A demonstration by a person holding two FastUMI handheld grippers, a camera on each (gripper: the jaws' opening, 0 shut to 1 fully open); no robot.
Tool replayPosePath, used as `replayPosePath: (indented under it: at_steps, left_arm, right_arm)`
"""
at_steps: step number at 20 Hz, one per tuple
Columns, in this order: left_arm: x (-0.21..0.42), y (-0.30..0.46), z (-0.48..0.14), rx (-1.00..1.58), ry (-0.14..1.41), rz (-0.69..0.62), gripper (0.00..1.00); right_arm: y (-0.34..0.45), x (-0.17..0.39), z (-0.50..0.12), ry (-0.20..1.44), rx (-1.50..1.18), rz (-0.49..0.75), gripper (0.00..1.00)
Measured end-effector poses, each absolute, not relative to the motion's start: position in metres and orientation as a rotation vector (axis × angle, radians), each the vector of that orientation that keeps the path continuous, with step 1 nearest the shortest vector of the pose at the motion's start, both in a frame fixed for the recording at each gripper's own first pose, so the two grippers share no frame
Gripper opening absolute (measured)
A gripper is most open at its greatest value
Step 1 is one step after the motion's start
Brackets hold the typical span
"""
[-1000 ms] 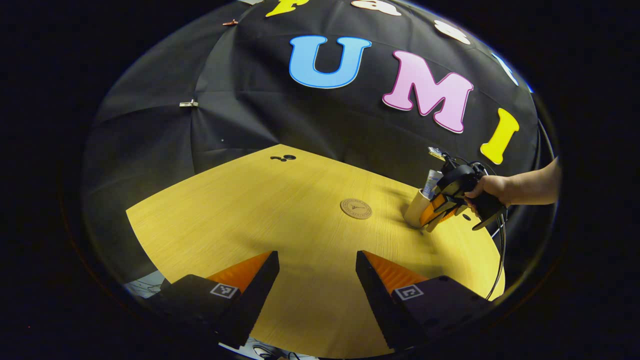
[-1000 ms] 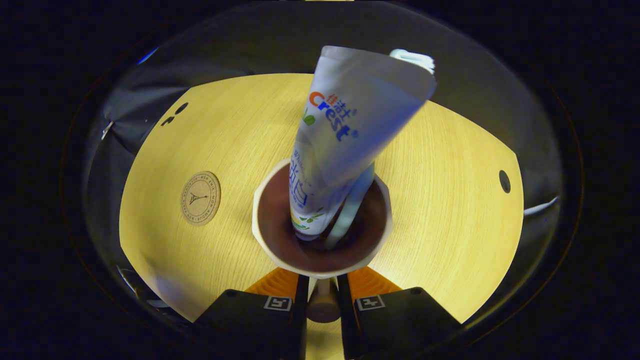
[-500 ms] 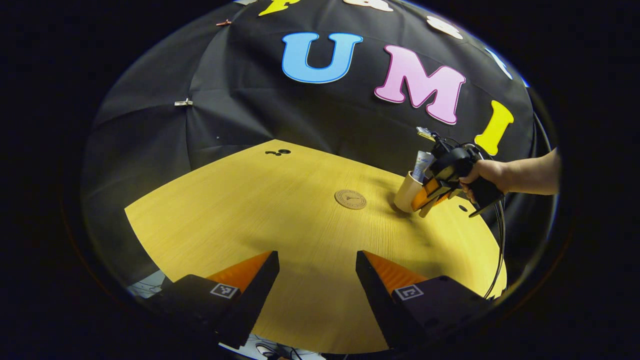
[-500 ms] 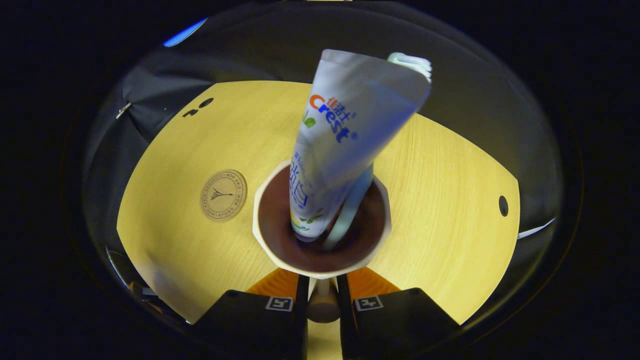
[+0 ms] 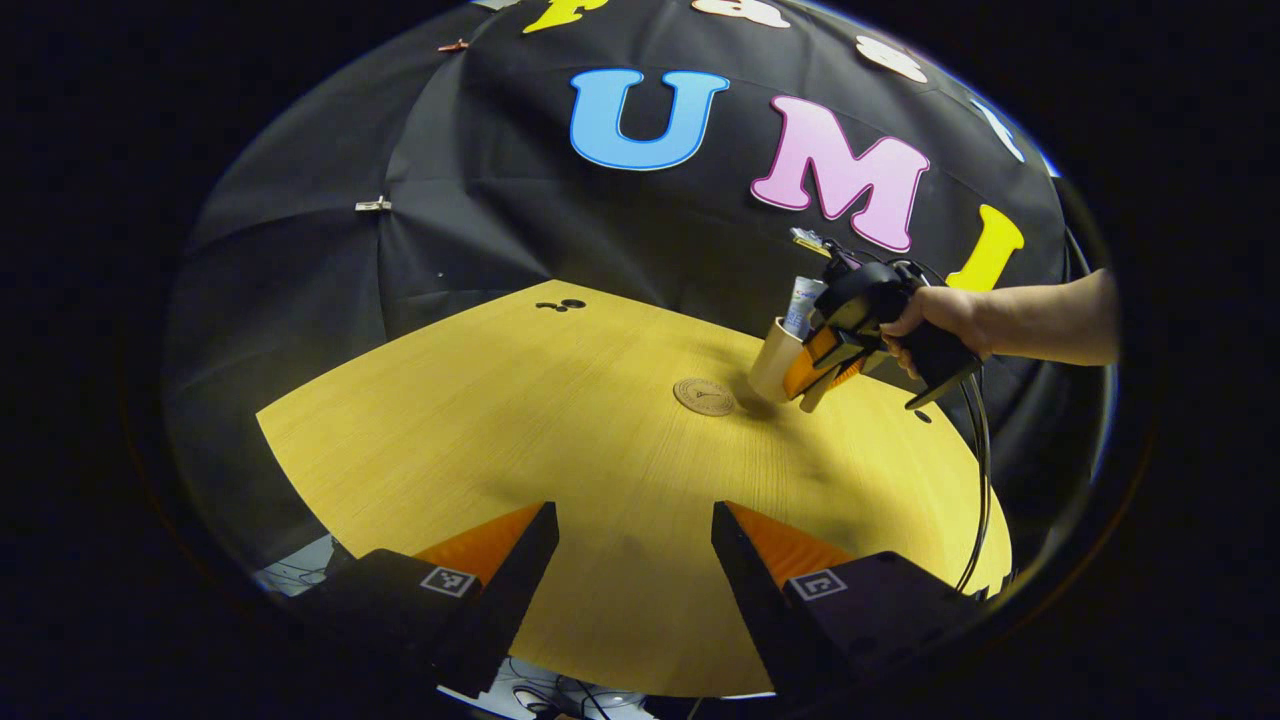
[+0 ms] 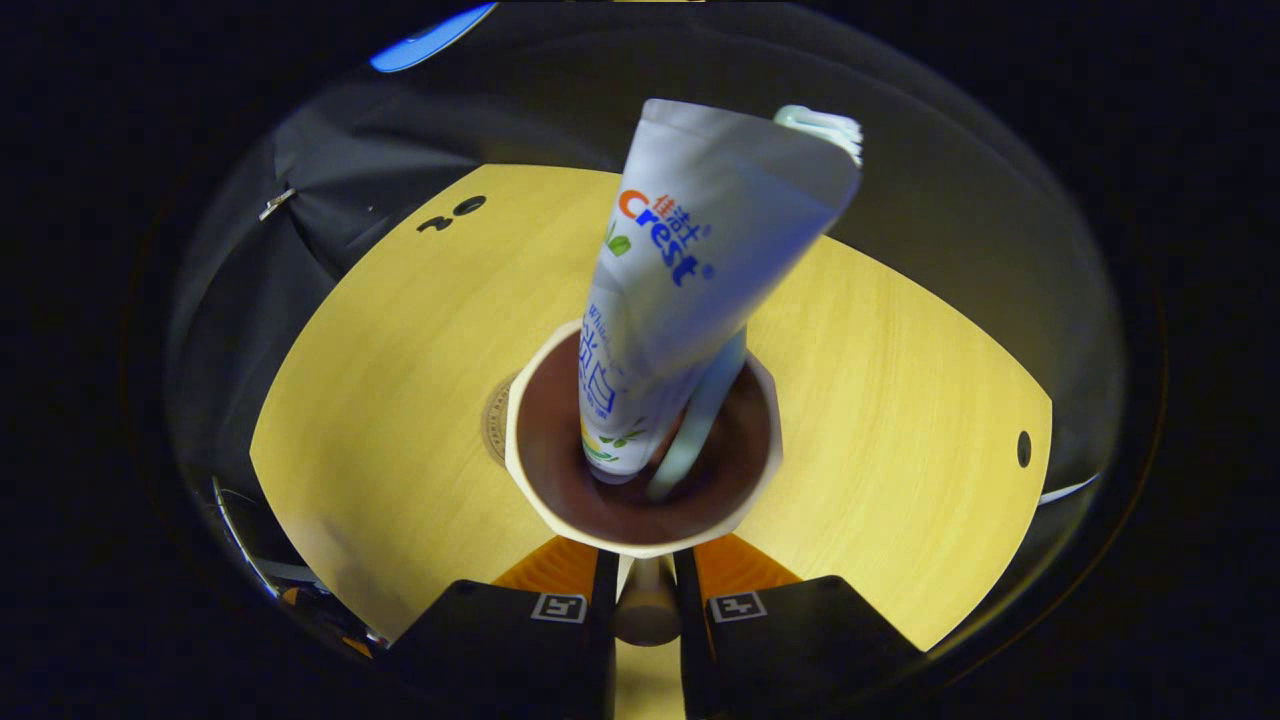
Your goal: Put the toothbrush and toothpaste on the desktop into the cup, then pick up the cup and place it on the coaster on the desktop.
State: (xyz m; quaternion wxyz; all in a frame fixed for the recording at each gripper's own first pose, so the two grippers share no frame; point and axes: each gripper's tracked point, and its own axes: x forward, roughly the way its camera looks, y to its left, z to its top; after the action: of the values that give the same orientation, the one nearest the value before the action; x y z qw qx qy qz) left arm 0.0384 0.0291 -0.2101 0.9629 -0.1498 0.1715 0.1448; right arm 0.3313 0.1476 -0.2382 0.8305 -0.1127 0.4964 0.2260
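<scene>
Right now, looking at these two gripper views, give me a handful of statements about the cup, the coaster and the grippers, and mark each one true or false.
1. The toothpaste stands inside the cup. True.
2. The cup sits flat on the coaster. False: in the left gripper view it is held tilted in the air, just beside the coaster.
3. The right gripper is closed on the cup's handle. True.
4. The left gripper holds the toothbrush. False: its jaws stand apart over bare desktop with nothing between them; the toothbrush is in the cup.
5. A hand holds the right gripper. True.
</scene>
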Motion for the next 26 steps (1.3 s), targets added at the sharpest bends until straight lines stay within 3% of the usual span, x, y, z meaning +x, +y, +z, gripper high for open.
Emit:
replayPosePath:
  at_steps: [17,18,20,22,23,24,25,26]
  left_arm:
    - [-0.01,0.086,-0.23,-0.36,0.363,0.432,0.98]
    - [-0.01,0.086,-0.229,-0.356,0.36,0.431,0.98]
    - [-0.009,0.086,-0.225,-0.349,0.354,0.432,0.98]
    - [-0.01,0.085,-0.224,-0.347,0.353,0.431,0.98]
    - [-0.011,0.085,-0.224,-0.347,0.353,0.43,0.98]
    - [-0.011,0.084,-0.222,-0.345,0.352,0.429,0.98]
    - [-0.012,0.083,-0.22,-0.342,0.349,0.427,0.98]
    - [-0.012,0.083,-0.216,-0.337,0.345,0.424,0.98]
  right_arm:
    - [0.227,0.319,-0.267,1.1,-0.348,0.531,0.3]
    - [0.229,0.32,-0.27,1.104,-0.353,0.529,0.24]
    - [0.224,0.316,-0.265,1.102,-0.342,0.524,0.36]
    - [0.223,0.316,-0.257,1.089,-0.323,0.524,0.35]
    - [0.224,0.317,-0.252,1.076,-0.317,0.523,0.53]
    - [0.224,0.317,-0.247,1.061,-0.315,0.522,0.55]
    - [0.224,0.316,-0.242,1.055,-0.313,0.525,0.69]
    - [0.222,0.313,-0.236,1.051,-0.307,0.527,0.75]
